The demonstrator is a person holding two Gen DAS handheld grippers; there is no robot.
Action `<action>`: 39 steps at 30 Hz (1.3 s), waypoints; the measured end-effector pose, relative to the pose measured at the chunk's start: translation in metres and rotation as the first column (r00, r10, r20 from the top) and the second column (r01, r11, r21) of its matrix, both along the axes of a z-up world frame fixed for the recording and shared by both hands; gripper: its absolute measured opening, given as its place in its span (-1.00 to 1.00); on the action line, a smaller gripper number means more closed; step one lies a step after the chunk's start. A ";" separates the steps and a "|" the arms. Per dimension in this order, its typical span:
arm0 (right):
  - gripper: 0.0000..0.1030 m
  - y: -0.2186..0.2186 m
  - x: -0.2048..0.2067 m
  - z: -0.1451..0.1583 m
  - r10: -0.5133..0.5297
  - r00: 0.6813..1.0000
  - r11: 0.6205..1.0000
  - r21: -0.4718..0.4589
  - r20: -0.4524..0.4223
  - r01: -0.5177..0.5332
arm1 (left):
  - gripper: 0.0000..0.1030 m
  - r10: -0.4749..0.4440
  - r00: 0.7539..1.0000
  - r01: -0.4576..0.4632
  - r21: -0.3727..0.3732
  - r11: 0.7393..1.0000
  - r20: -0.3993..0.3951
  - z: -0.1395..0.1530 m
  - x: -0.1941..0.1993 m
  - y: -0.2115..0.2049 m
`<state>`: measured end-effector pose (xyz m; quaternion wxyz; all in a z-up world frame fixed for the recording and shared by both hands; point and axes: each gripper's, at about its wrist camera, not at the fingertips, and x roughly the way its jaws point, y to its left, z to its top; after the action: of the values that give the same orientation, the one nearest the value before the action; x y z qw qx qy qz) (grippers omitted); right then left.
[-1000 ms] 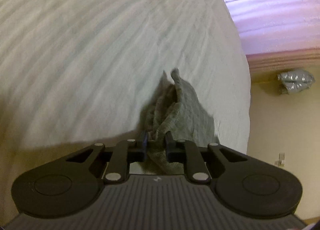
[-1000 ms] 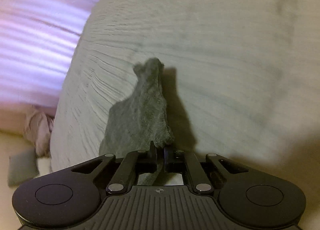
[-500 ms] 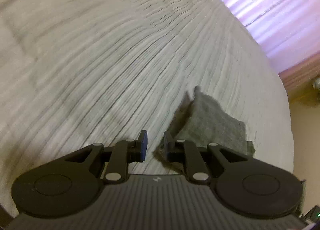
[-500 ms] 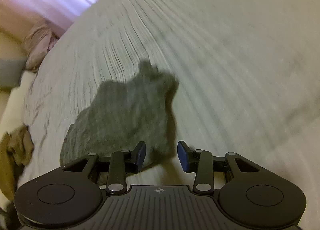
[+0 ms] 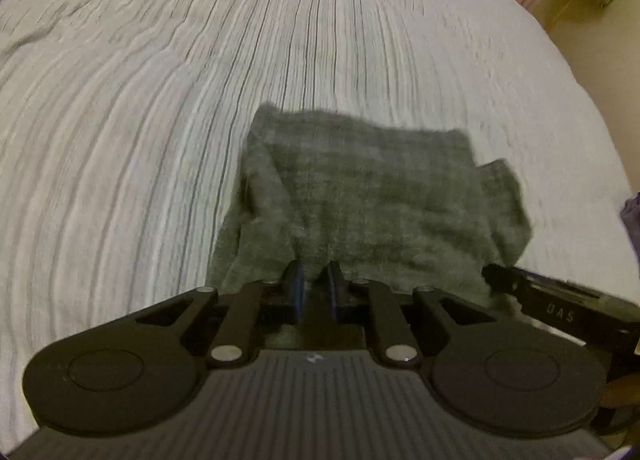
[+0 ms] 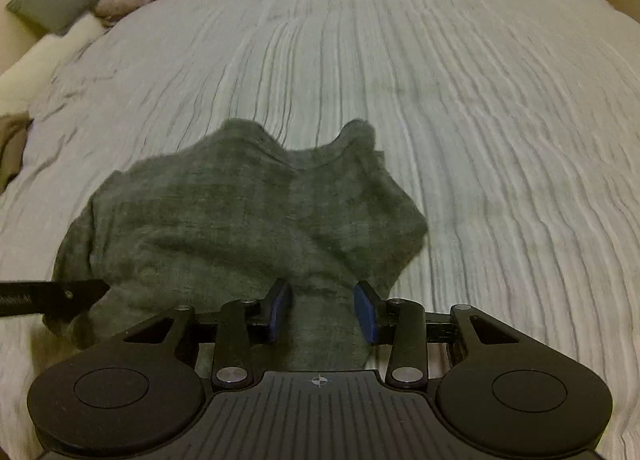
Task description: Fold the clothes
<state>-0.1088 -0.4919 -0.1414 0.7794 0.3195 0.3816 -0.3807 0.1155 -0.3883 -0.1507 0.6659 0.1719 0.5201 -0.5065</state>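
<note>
- A dark grey knitted garment (image 6: 240, 220) lies rumpled near the bed's near edge, on a pale ribbed bedspread (image 6: 460, 100).
- Left gripper (image 5: 316, 284): jaws narrowly apart, nothing clamped.
- Right gripper (image 6: 322, 308): jaws apart over the cloth, not pinching.

Fuzzy matt grey knit cloth (image 6: 224, 220), crinkled pale woven bedspread (image 6: 480, 100), matt black plastic tongs (image 6: 322, 310)

"DAS" — on right gripper (image 5: 560, 310) arm

occluded: grey cloth (image 6: 240, 220) near edge | blurred: possibly dark garment (image 5: 631, 216) cut off
</note>
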 end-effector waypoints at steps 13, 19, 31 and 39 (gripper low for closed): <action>-0.23 -0.069 0.012 -0.007 -0.073 0.992 0.997 -0.029 -0.101 0.070 | -0.76 -0.088 0.992 0.077 0.114 0.990 0.093 -0.017 0.032 -0.058; -0.23 -0.056 -0.002 0.033 -0.082 0.996 0.996 -0.035 -0.044 0.081 | -0.44 -0.053 0.989 0.032 0.146 0.989 0.138 0.021 0.026 -0.057; 0.14 -0.015 0.001 0.063 -0.002 1.000 0.994 0.107 -0.010 0.003 | -0.32 -0.006 0.982 -0.032 0.196 0.980 0.189 0.058 0.001 -0.026; 0.27 0.030 -0.010 0.101 0.050 0.997 0.991 0.126 -0.060 -0.042 | -0.21 0.026 0.986 -0.065 0.237 0.969 0.162 0.084 -0.034 0.025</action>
<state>-0.1184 -0.4618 -0.0401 0.7541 0.3465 0.4361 -0.3479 0.0816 -0.3637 -0.0671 0.6905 0.2792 0.5275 -0.4086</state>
